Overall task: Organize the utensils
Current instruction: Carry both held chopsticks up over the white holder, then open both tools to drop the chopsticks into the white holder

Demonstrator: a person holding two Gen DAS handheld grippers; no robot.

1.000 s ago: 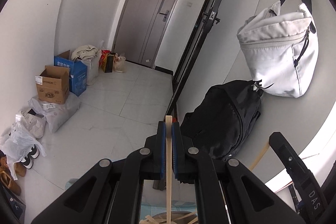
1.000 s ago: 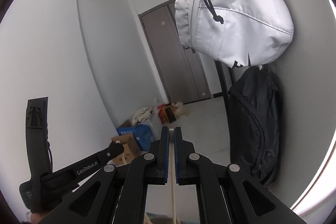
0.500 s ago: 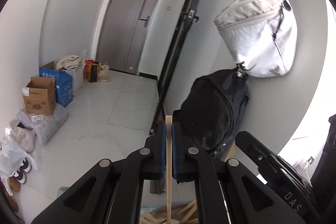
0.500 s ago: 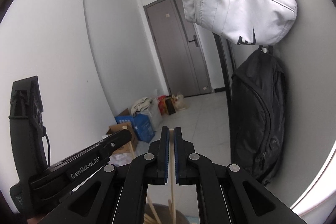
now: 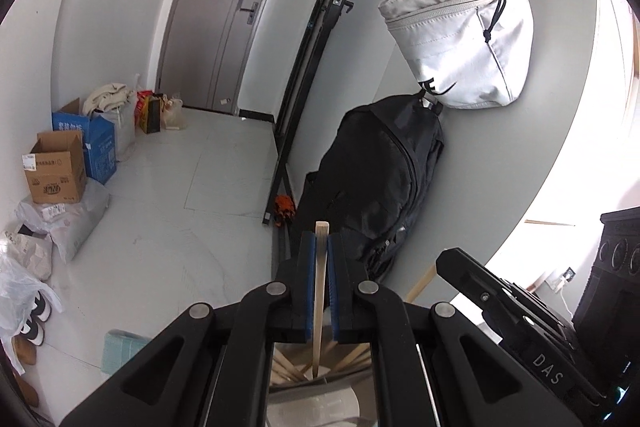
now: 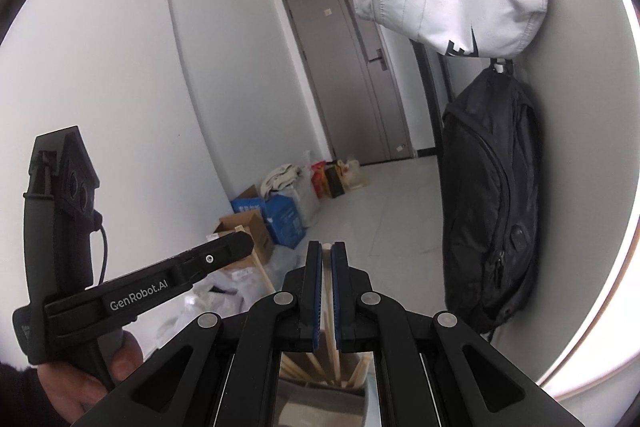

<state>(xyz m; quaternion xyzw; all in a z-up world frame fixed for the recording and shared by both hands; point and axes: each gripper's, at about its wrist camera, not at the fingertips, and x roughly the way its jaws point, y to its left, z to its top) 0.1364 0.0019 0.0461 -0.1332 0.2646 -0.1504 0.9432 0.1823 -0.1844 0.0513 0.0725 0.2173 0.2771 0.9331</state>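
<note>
Lowering both hands, you have brought the chopsticks closer to the holder than they were a second ago: in the left wrist view the room has slid upward and the holder's mouth, earlier only a sliver at the bottom edge, now shows plainly under the jaws. Your left claw (image 5: 319, 241) is clamped tight on one wooden chopstick (image 5: 319, 291), which stands nearly upright between the blue pads (image 5: 307, 283), its blunt end poking above them and its tip hanging just over the holder (image 5: 320, 383). Inside that holder several more sticks (image 5: 344, 357) lean fanned against the rim. Off to the right, your right claw (image 5: 444, 261) reaches in with its own chopstick slanting down from it. I judge this to mean the drop is close: the tip looks lined up with the opening, though whether it has passed below the rim I cannot tell.

In the right wrist view the picture has also tipped downward, and the holder (image 6: 320, 391) now sits in the gap below the jaws where little of it showed before. Your right claw (image 6: 327, 255) is closed on a second chopstick (image 6: 328, 291), pinched thin between the pads. Below, the stored sticks (image 6: 310, 367) lean at mixed angles inside the holder. On the left, your left claw (image 6: 246, 245) and the hand (image 6: 84, 383) gripping its handle hold the other stick (image 6: 262, 273) angled toward the same opening. Both pieces are still gripped, none released yet.
</note>
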